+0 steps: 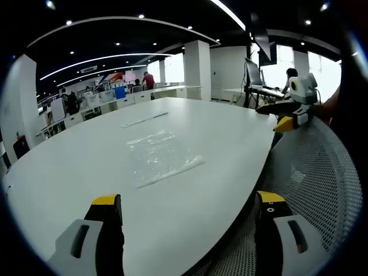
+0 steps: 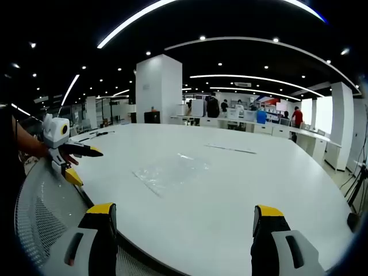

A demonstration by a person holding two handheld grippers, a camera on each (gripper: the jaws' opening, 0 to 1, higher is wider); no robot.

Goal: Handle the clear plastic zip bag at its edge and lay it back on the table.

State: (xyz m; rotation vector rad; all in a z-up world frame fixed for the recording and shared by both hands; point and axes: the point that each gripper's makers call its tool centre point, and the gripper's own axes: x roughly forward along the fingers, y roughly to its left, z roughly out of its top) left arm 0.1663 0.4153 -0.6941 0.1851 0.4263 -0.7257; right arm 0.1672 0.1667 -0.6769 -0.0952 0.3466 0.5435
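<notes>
A clear plastic zip bag [image 1: 162, 156] lies flat on the white table [image 1: 86, 167], its zip edge toward the near side. My left gripper [image 1: 188, 202] hovers open over the table's near edge, short of the bag, nothing between its jaws. In the right gripper view the same bag [image 2: 171, 171] rests on the table [image 2: 241, 184] ahead of my right gripper [image 2: 183, 214], which is open and holds nothing. The right gripper [image 1: 290, 118] also appears at the right of the left gripper view; the left gripper [image 2: 72, 164] appears at the left of the right gripper view.
A grey mesh chair back [image 1: 313, 178] sits beside the table's edge, also seen as mesh [image 2: 43, 218] in the right gripper view. A thin clear strip [image 1: 144, 119] lies farther out on the table. Desks, a white pillar [image 2: 159, 89] and people stand in the background.
</notes>
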